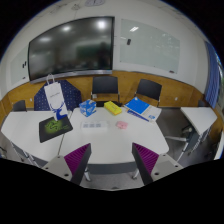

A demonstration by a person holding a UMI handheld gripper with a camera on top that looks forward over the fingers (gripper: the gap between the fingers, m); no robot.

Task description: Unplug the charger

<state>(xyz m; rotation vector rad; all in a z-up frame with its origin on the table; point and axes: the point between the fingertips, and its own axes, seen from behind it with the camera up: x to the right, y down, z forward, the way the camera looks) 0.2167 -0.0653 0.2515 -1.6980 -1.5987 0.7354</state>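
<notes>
My gripper hangs high over a white table, its two fingers wide apart with purple pads showing and nothing between them. On the table beyond the fingers lie several small items: a dark mat with a green thing on it, a blue box, a yellow box, a pink object and a blue folder. I cannot pick out a charger or a socket among them.
A white-and-blue bag stands at the table's far left. Dark chairs line the far side. A large dark screen and a whiteboard hang on the back wall. Another white table stands to the right.
</notes>
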